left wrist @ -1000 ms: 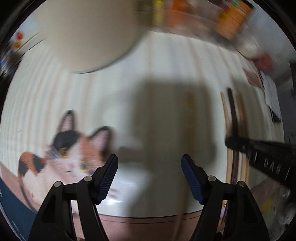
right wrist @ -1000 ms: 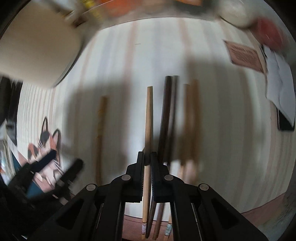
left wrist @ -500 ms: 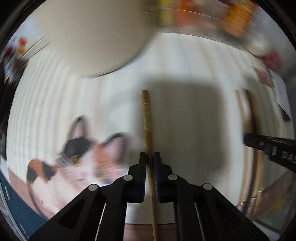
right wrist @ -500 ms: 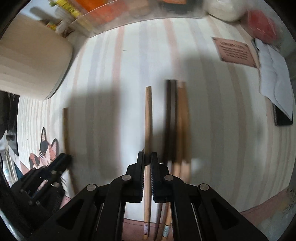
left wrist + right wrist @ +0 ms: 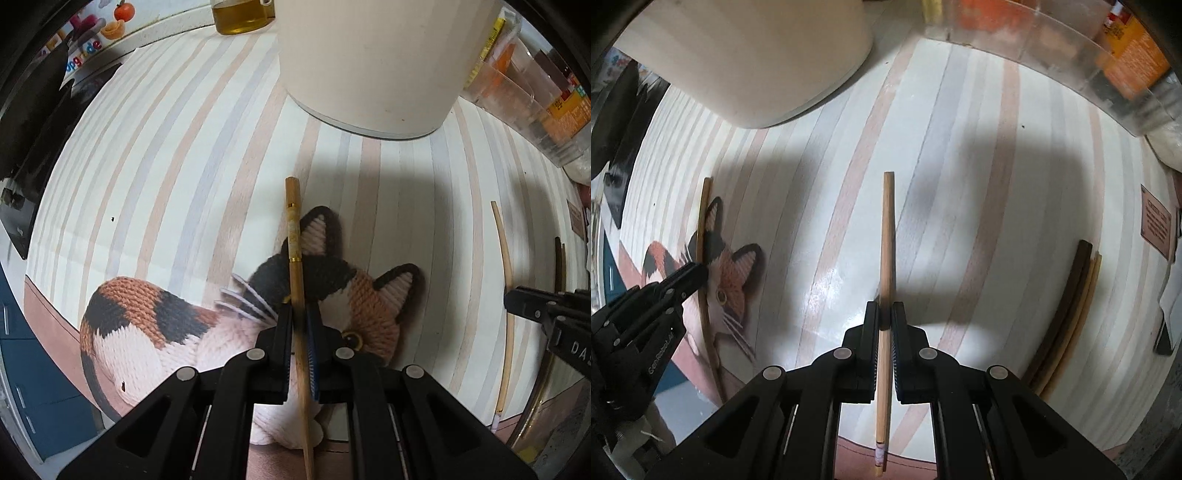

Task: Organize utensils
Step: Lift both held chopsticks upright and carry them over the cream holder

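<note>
1. Striped worktop (image 5: 166,155) w/ a cat mat (image 5: 155,325), big cream container (image 5: 369,62) at the back.
2. Left claw (image 5: 300,325) pinching a gold-banded chopstick (image 5: 293,236); right claw (image 5: 885,317) pinching a plain chopstick (image 5: 887,236). Both lifted, carry step imo.
3. Leftover chopsticks (image 5: 1067,317) lie at worktop's right.
4. Next: prob bring both over the container, tips aimed in.

Home kitchen: chopsticks (image 5: 887,236), oil jar (image 5: 242,16)

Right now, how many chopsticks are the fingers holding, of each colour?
Brown chopstick: 1, in the left fingers
Pale chopstick: 1, in the right fingers
Total: 2
</note>
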